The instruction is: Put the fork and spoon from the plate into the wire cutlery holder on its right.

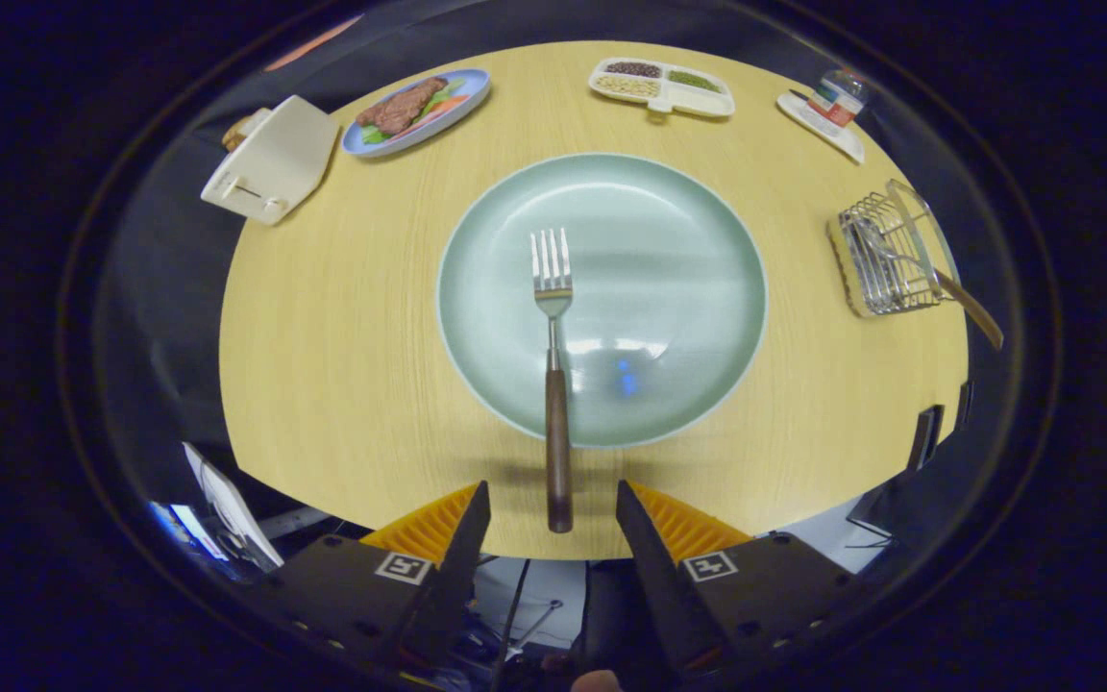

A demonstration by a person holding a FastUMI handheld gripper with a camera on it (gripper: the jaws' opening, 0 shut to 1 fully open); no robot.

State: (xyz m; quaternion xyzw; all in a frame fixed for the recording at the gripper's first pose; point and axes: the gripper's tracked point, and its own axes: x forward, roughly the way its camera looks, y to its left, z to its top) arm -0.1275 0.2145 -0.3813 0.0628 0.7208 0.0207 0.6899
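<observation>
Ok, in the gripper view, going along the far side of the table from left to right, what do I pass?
Toaster → steak plate → divided tray → bottle → wire holder. The hand-held gripper sits open at the near edge, its fingers either side of the fork handle.

Tool [553, 500]: ribbed pads, square markers

Staged dining booth: table [342, 384], toaster [270, 163], food dishes.

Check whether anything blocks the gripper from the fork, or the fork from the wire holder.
Nothing visible does. The open gripper already straddles the fork handle's end. Only bare table lies between the plate and the wire holder, which already holds a wooden-handled utensil.
</observation>
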